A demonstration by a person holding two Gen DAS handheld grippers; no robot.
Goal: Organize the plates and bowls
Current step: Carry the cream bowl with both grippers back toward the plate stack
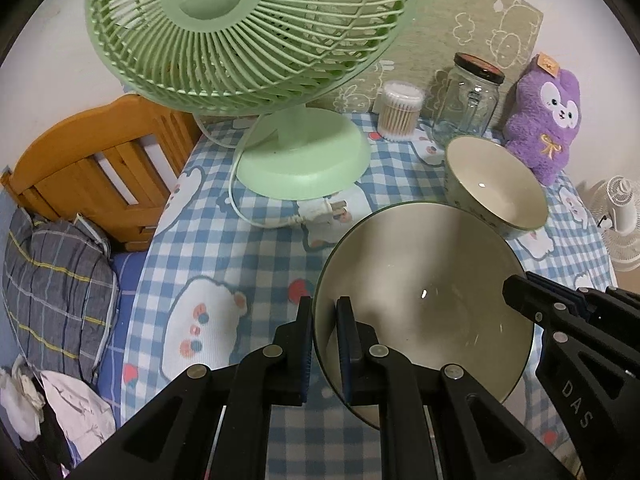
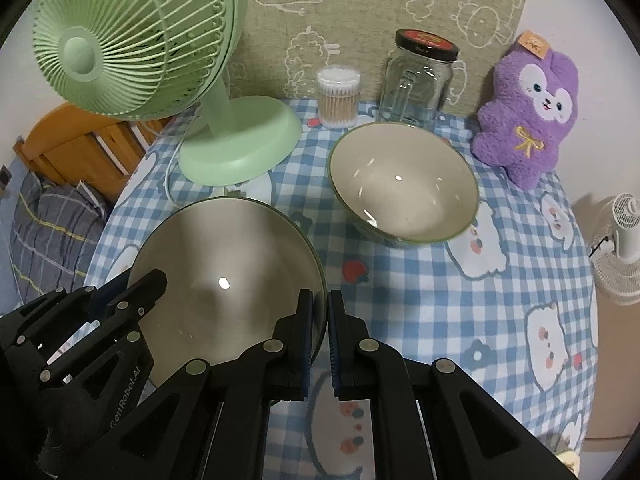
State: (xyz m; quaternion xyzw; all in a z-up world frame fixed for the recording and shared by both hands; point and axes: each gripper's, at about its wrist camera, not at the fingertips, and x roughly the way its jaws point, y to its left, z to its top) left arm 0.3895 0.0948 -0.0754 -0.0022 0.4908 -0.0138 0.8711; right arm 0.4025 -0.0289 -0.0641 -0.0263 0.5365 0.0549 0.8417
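A cream bowl with a dark green rim [image 1: 424, 300] [image 2: 228, 280] is held between both grippers above the checked tablecloth. My left gripper [image 1: 325, 312] is shut on its left rim. My right gripper [image 2: 320, 306] is shut on its right rim and shows in the left wrist view [image 1: 516, 292]; the left gripper shows in the right wrist view [image 2: 152, 284]. A second cream bowl [image 1: 496, 184] [image 2: 404, 184] stands on the table farther back, to the right.
A green desk fan [image 1: 248, 32] [image 2: 132, 40] stands at the back left, its cord and plug [image 1: 320, 212] on the cloth. A cotton swab tub [image 2: 338, 96], a glass jar [image 2: 418, 80] and a purple plush toy [image 2: 528, 108] line the back. A bed [image 1: 60, 264] lies left.
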